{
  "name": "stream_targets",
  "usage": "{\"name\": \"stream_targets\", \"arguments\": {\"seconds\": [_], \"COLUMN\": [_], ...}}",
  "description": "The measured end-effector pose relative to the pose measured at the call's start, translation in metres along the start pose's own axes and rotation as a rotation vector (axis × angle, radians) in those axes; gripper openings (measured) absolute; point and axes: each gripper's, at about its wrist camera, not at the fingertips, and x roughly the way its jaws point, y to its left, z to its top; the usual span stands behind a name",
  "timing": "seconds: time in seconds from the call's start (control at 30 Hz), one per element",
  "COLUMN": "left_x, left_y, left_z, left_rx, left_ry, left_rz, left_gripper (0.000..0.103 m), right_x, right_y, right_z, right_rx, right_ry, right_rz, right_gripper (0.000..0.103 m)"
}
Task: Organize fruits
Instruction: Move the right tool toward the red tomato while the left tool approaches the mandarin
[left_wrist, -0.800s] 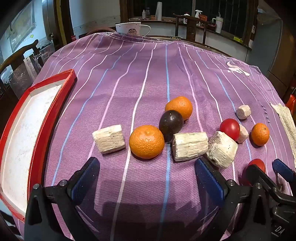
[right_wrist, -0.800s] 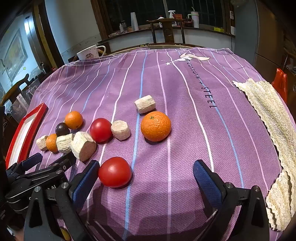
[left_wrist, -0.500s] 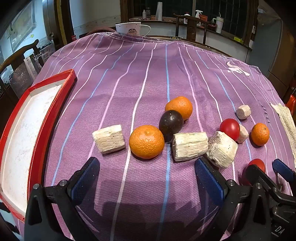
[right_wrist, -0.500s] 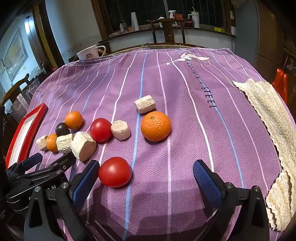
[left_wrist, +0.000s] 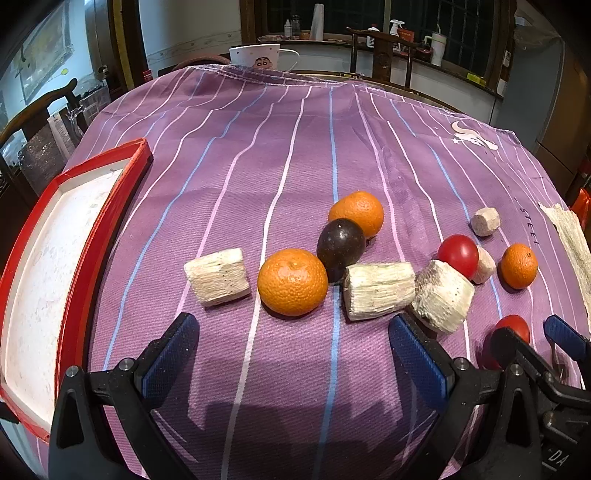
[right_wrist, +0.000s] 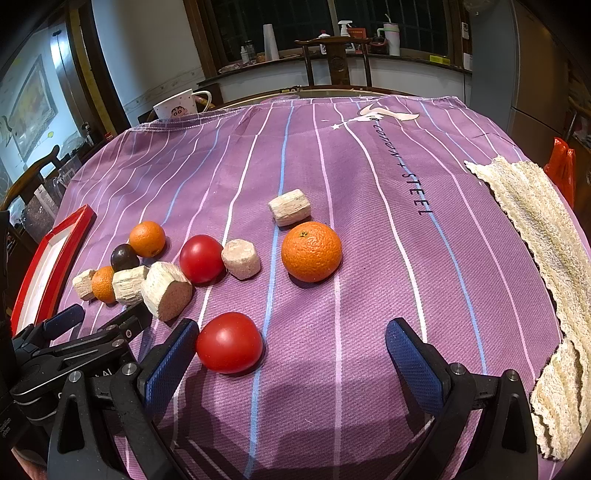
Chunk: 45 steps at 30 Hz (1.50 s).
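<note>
On the purple striped cloth lie oranges, tomatoes, a dark plum and pale fibrous chunks. In the left wrist view an orange sits just ahead of my open, empty left gripper, with the dark plum and a second orange behind it. In the right wrist view a tomato lies beside the left finger of my open, empty right gripper. Farther ahead lie a large orange and a second tomato. The red-rimmed white tray stands at the left.
Pale chunks lie among the fruits. A cream knitted cloth lies along the right edge. A white mug stands at the table's far edge. Chairs and a counter stand beyond.
</note>
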Motion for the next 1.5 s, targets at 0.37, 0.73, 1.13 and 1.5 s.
{"name": "stream_targets", "arguments": {"seconds": [0.37, 0.73, 1.13, 1.5], "left_x": [-0.009, -0.075, -0.1, -0.1], "left_y": [0.025, 0.045, 0.027, 0.035], "left_z": [0.001, 0.013, 0.021, 0.017], "left_rx": [-0.022, -0.022, 0.134, 0.159], "left_ry": [0.16, 0.059, 0.035, 0.055], "left_rz": [-0.022, -0.059, -0.145, -0.154], "left_gripper": [0.103, 0.103, 0.103, 0.103], "right_x": [0.007, -0.032, -0.077, -0.07], "right_y": [0.018, 0.031, 0.05, 0.05], "right_z": [0.002, 0.004, 0.004, -0.004], "right_rx": [-0.101, -0.082, -0.039, -0.001], "right_ry": [0.133, 0.072, -0.003, 0.062], "right_rz": [-0.067, -0.112, -0.124, -0.125], "right_gripper": [0.103, 0.103, 0.103, 0.103]}}
